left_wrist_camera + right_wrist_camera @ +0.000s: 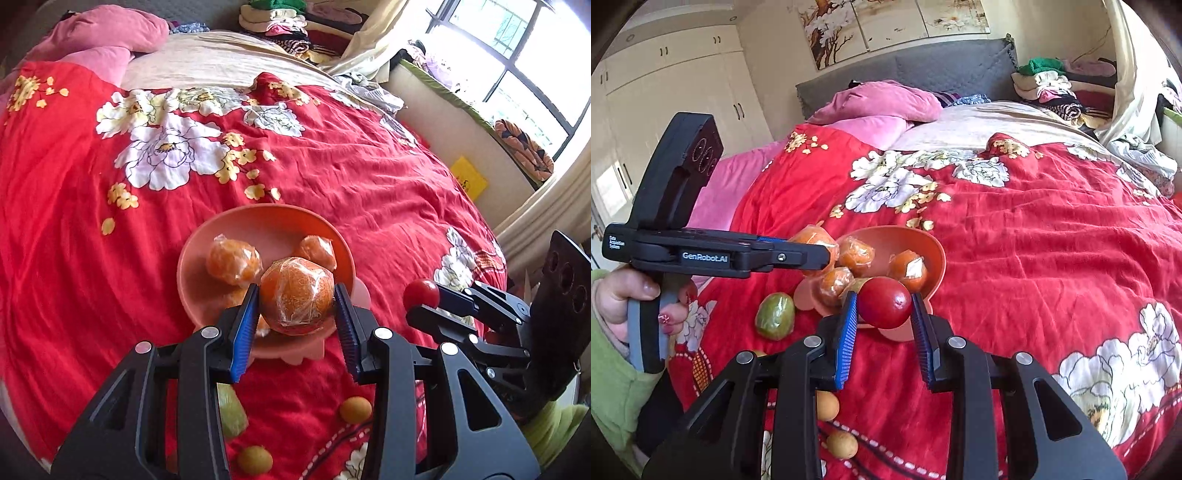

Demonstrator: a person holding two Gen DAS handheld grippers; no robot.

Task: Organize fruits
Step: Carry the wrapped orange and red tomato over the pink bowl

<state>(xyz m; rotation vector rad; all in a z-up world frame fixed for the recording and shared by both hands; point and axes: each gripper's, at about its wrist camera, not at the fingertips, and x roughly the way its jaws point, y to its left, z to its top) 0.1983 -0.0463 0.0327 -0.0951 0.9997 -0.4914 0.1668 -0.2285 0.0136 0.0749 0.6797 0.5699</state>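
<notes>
Only rightward: green fruit [775, 316] unoccluded.

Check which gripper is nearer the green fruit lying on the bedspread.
Left. The left gripper, shut on a wrapped orange, is just above the green fruit. The right gripper, holding a red fruit, sits off to its side.

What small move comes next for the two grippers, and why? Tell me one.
Probably lower the left gripper slightly and release its wrapped orange into the pink bowl. The orange already hangs over the bowl, beside other wrapped oranges. The right gripper, shut on a red fruit, is at the bowl's near edge and can follow.
</notes>
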